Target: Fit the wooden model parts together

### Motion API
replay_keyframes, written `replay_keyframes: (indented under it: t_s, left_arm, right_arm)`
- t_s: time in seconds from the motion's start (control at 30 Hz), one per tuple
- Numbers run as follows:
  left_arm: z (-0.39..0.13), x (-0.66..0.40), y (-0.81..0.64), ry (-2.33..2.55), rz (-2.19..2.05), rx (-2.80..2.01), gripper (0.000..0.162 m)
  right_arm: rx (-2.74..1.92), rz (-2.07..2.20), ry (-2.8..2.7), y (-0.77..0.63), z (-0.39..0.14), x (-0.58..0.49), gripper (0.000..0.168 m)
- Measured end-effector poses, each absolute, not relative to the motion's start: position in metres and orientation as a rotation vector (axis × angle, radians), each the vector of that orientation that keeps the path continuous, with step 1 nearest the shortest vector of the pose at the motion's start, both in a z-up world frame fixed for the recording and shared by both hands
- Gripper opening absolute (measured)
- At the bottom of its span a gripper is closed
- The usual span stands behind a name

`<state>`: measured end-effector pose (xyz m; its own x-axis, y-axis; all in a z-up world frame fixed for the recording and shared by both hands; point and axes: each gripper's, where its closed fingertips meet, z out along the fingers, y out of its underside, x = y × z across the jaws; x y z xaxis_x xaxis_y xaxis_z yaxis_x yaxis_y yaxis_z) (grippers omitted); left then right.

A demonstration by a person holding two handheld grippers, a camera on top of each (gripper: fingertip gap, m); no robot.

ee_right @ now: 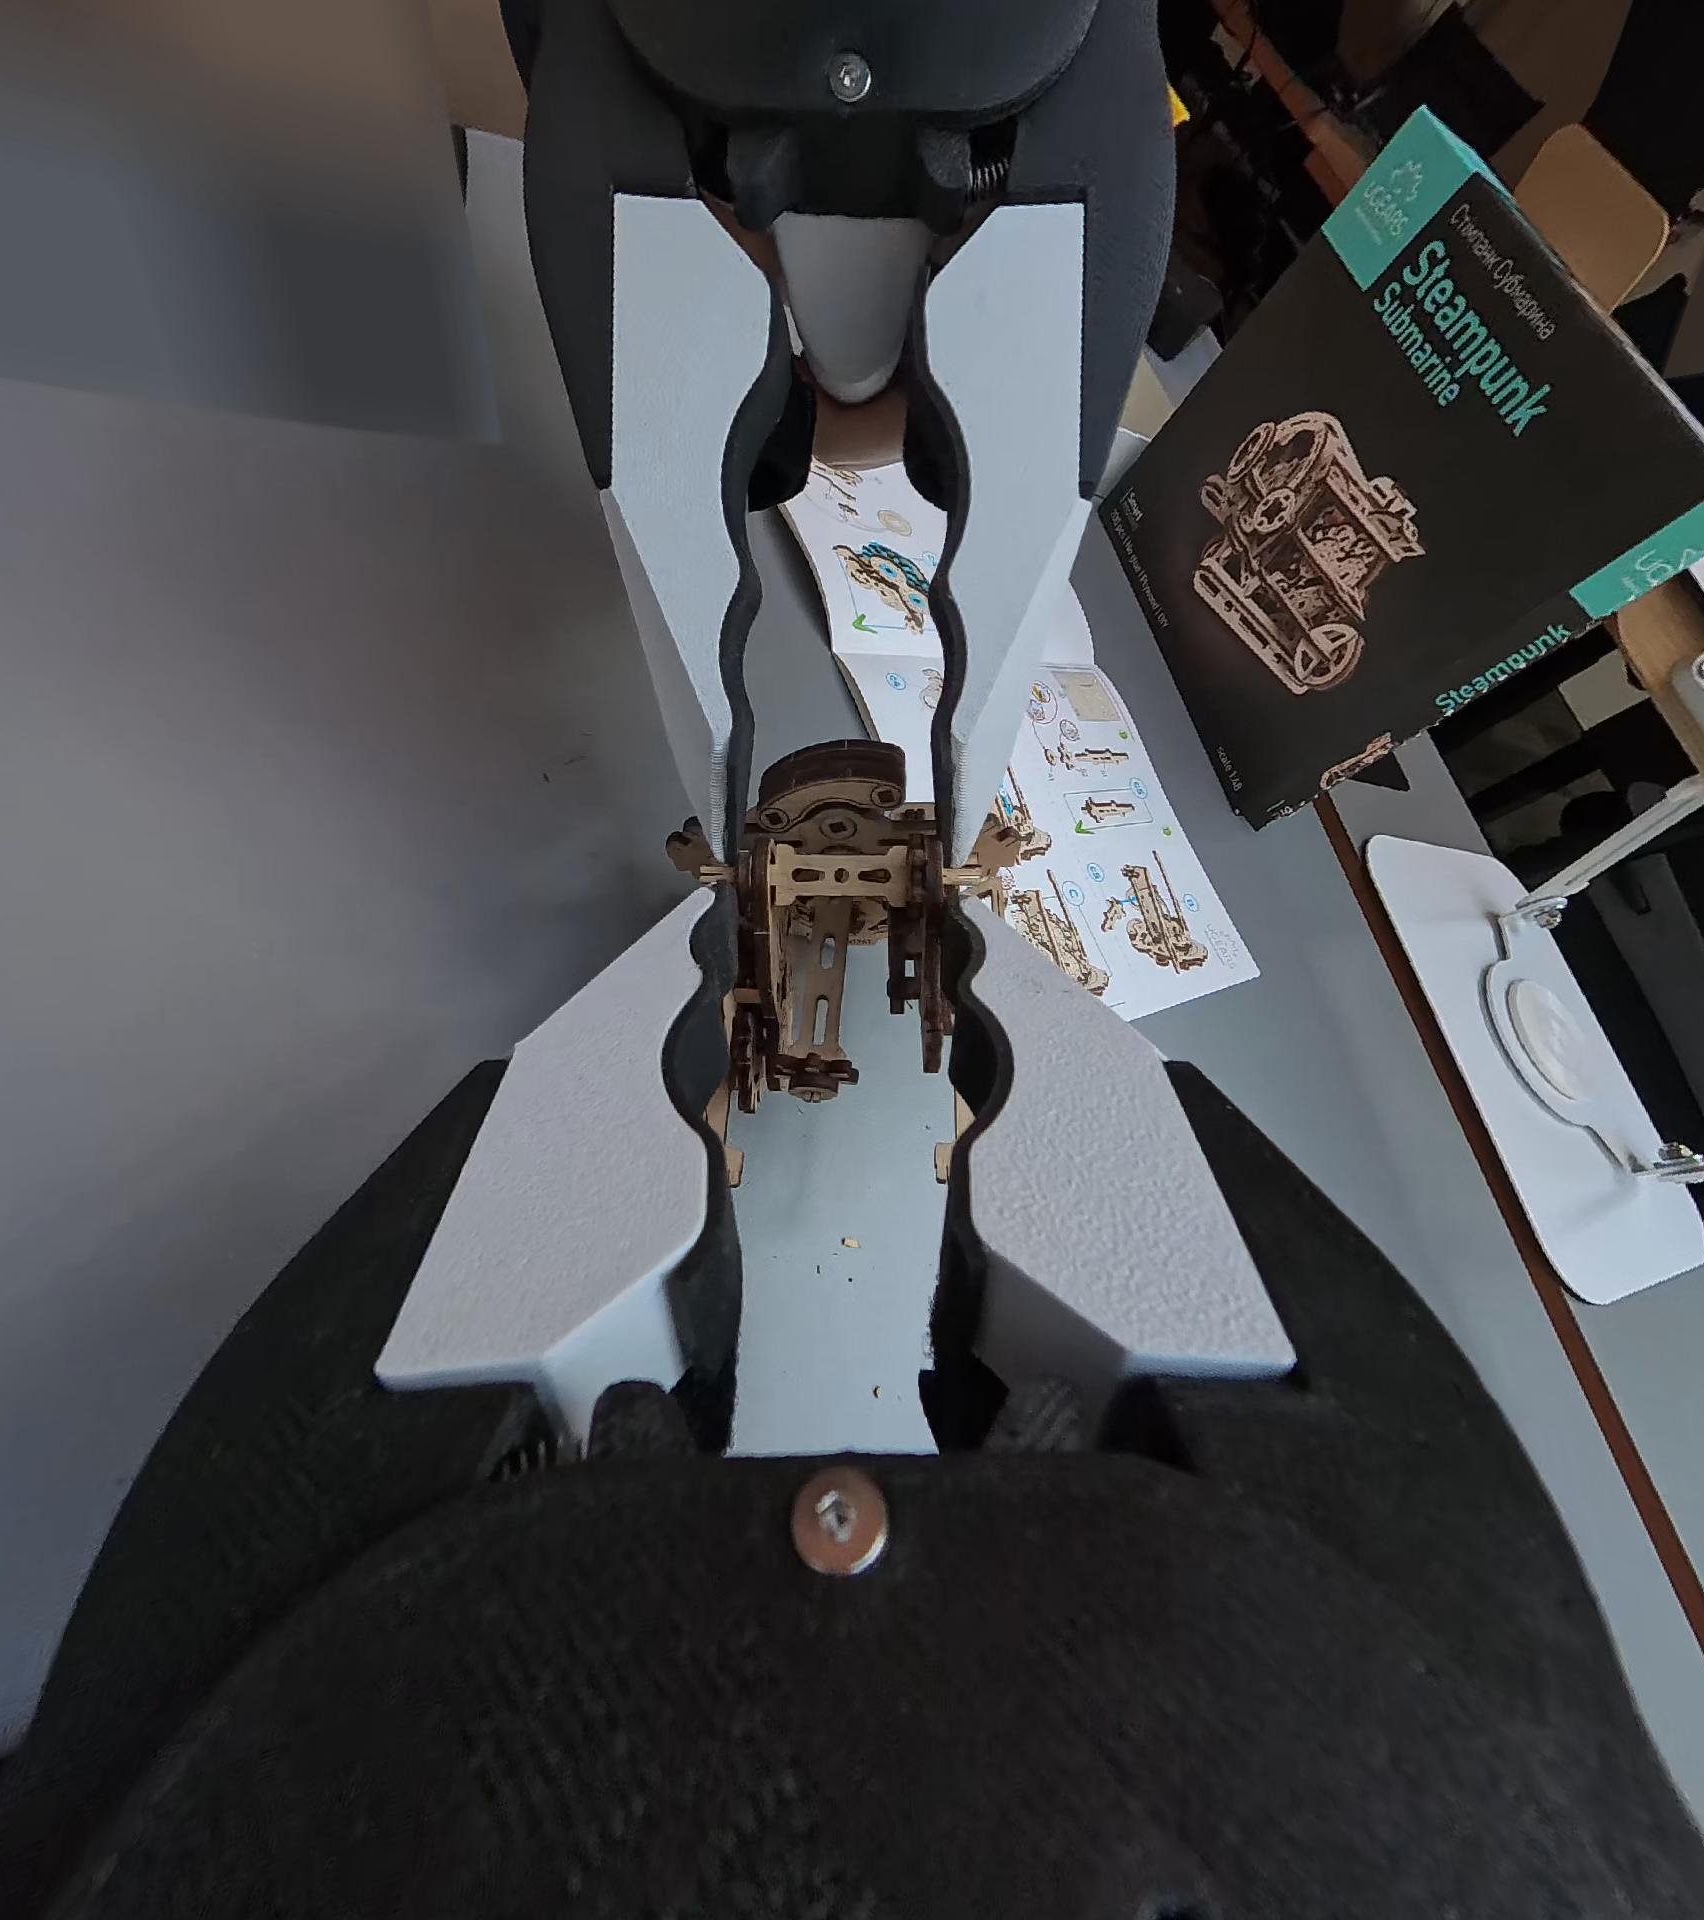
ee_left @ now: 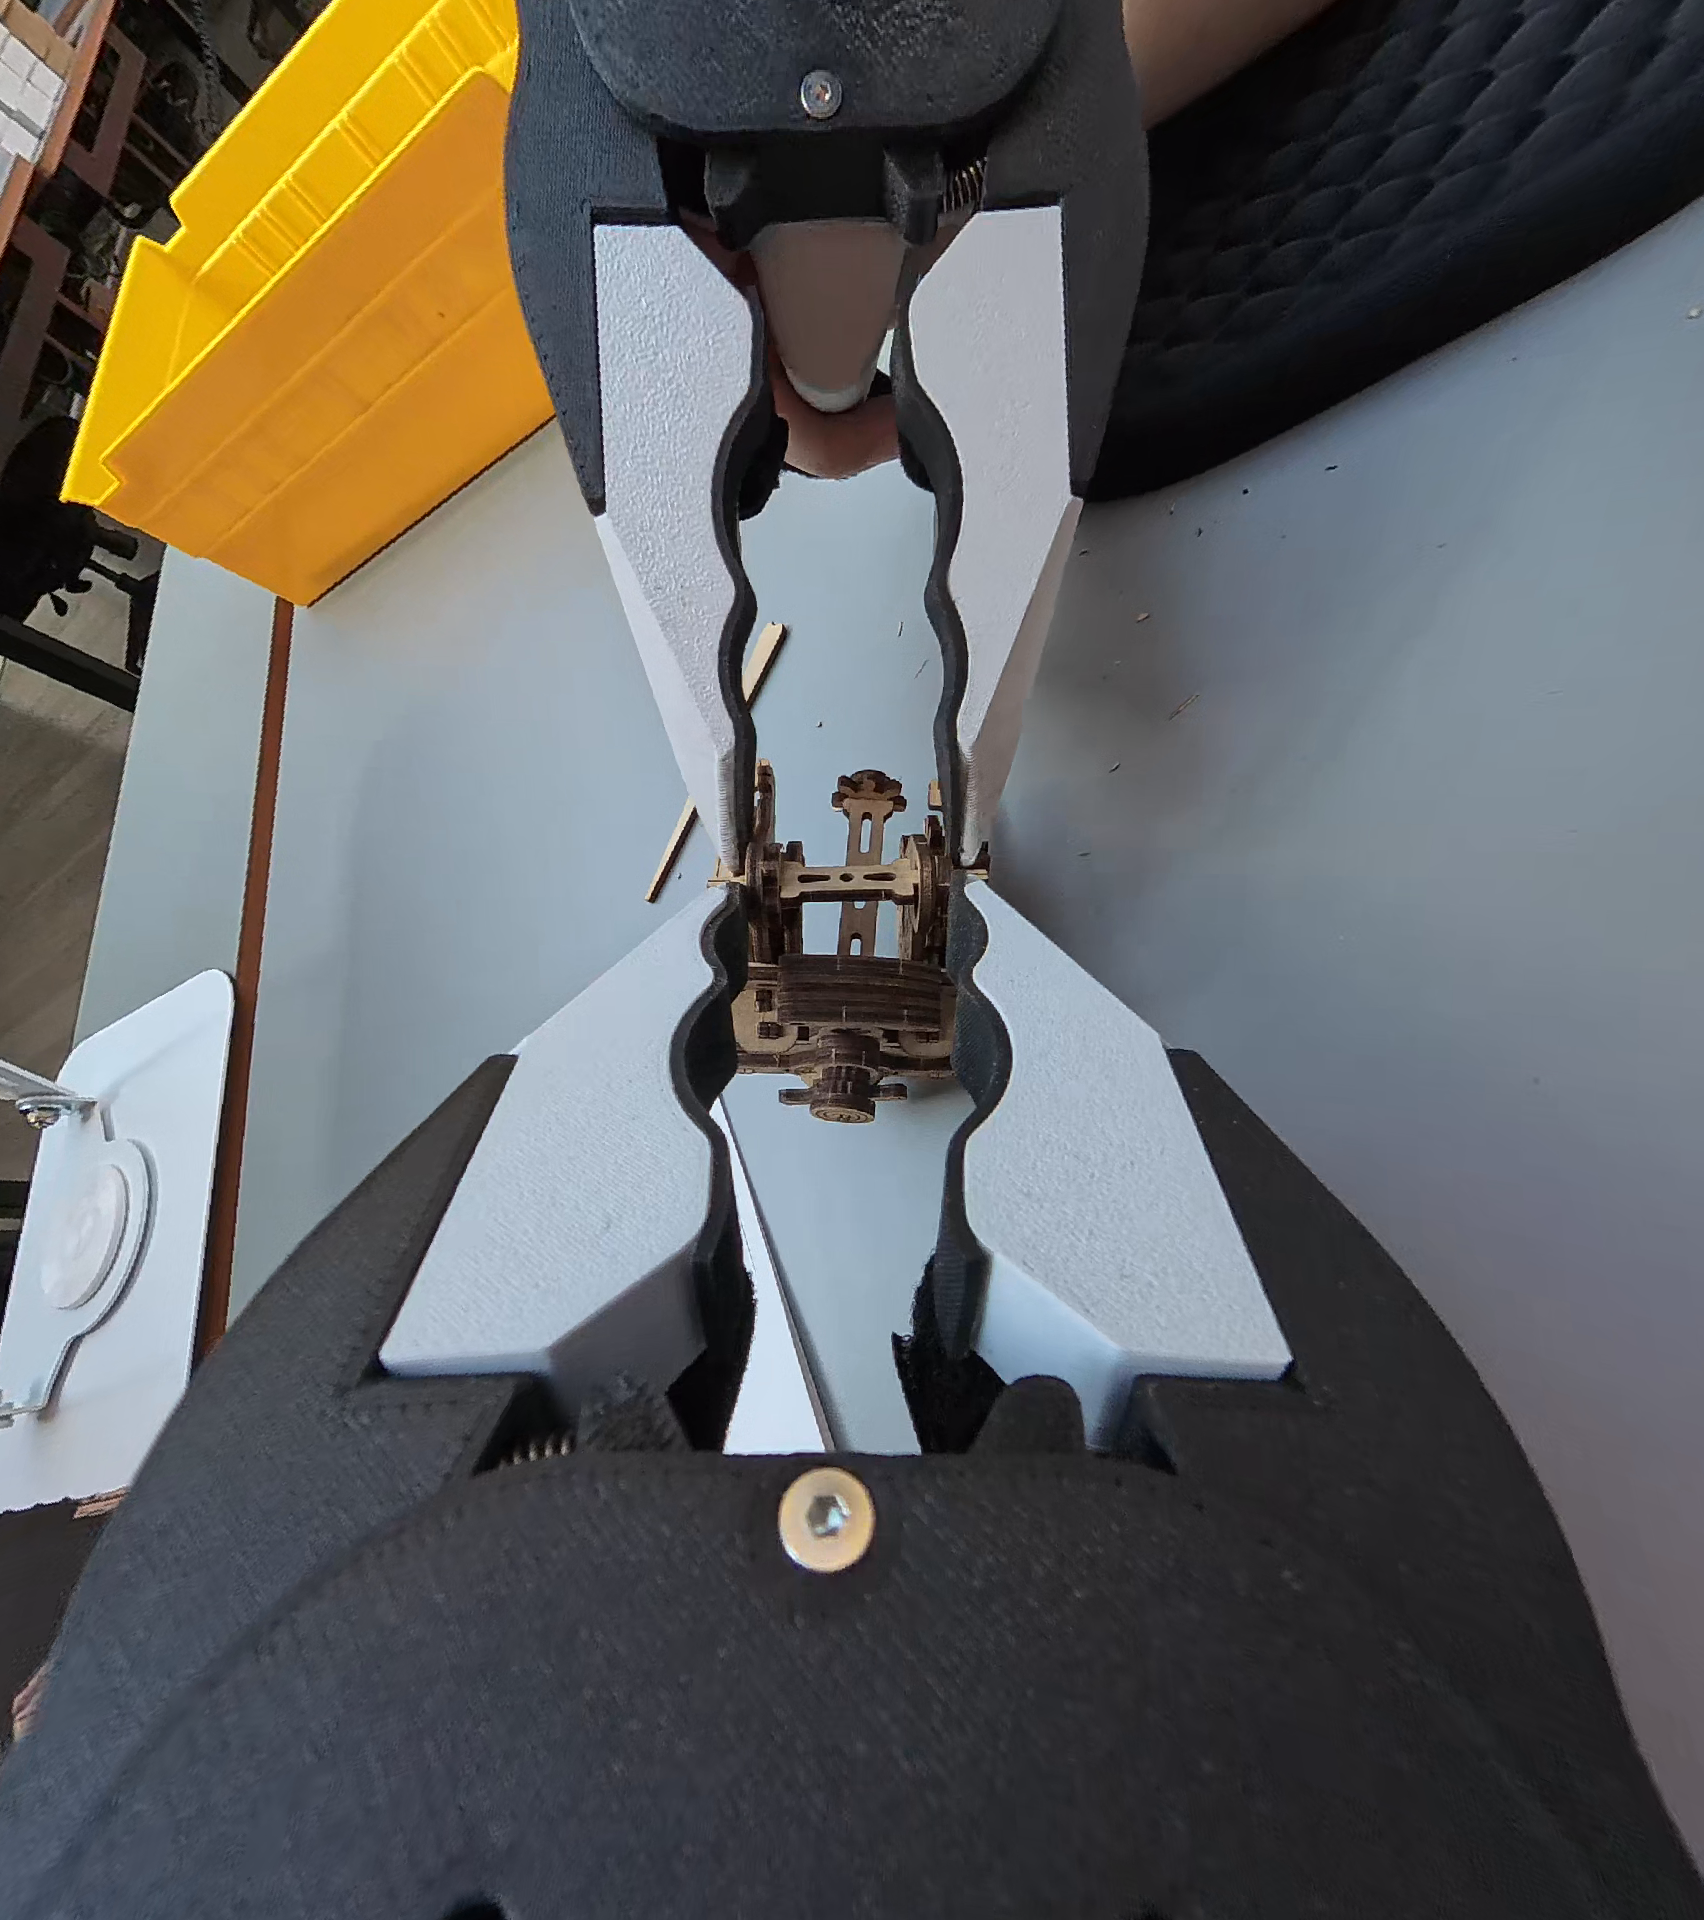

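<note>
Wooden model was held clear above the grey desk, out over its middle, pinched from opposite ends. Left gripper was clamped on its sides; right gripper likewise, jaws pressed against the frame. Thin laser-cut ply, so probably light, stiff and brittle: pegs, gears and the small knob looked likely to snap. Best hold seemed the flat side plates, not the cross axle. A loose wooden strip lay toward the desk's edge near the yellow bin; instruction sheet lay beside the box.
</note>
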<state>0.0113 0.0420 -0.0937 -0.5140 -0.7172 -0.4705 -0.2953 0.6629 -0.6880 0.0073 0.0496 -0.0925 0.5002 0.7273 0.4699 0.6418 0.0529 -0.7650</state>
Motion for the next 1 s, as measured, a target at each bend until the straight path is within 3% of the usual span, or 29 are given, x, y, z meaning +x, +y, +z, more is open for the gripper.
replay_keyframes:
  t_s: [1.0]
  left_arm:
    - [-0.0933,0.0125,0.0373,2.084,-0.897,-0.879,0.037]
  right_arm:
    - [-1.690,0.247,-1.161,0.0454,-0.0940,0.0078,0.035]
